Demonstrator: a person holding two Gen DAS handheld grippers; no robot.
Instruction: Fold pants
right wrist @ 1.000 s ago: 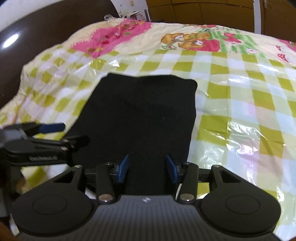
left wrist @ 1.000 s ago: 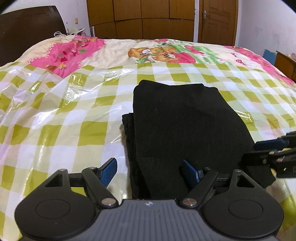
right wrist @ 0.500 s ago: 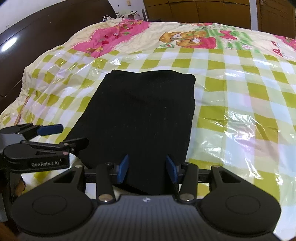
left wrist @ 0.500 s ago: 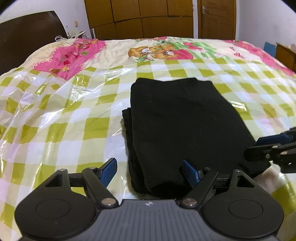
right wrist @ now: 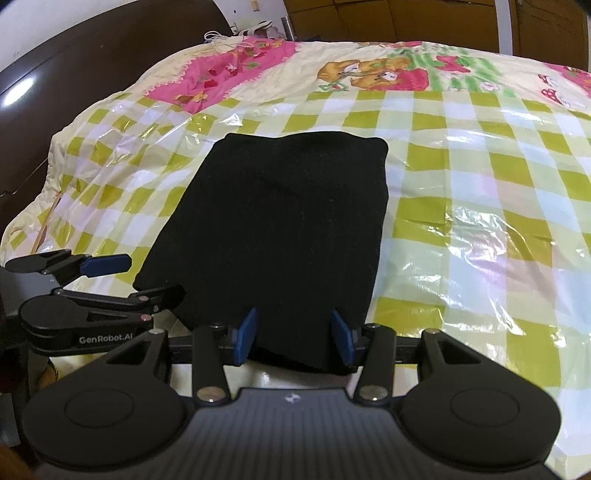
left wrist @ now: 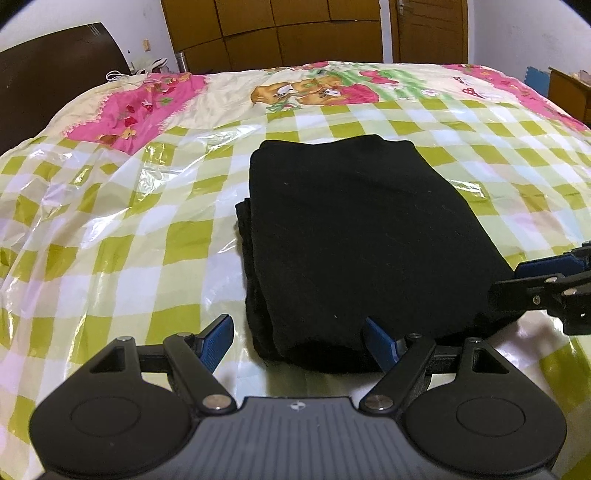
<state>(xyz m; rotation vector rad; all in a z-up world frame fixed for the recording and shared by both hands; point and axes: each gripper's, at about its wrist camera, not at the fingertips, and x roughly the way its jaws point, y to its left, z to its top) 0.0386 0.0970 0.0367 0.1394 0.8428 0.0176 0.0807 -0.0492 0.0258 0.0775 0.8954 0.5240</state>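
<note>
Bed [left wrist: 110, 236], covered by a glossy clear plastic sheet [right wrist: 480, 229] over a green-and-white check cloth; beyond it a quilt [left wrist: 321, 92] with pink panels and a cartoon print. Dark headboard [left wrist: 55, 74] at far left, wooden wardrobe [left wrist: 295, 29] at the back wall.

Black pants [left wrist: 354, 236] lie folded into a thick rectangular stack on the bed, near its front edge, layers showing along the stack's left side.

Change against the frames one second back: both cameras have drawn away from the stack. In the left wrist view the near folded edge, then hidden behind the tongs, now shows whole, with sheet visible in front of it. In the right wrist view the pants sit lower and smaller in the field. The pants themselves lie the same.

Left tongs [left wrist: 299, 343]: blue pads wide apart, nothing between them pressed; the near left corner of the stack is seen in the gap, clear of both pads. Right tongs [right wrist: 293, 334]: pads partly apart, framing the stack's near edge, not gripping it.

Writing: "GenRobot.AI" in white on the left tongs' body, read in the right wrist view. Letters on the pink quilt panel at far right are too small to read with certainty.

Right tongs cut off by the frame edge in the left wrist view.
</note>
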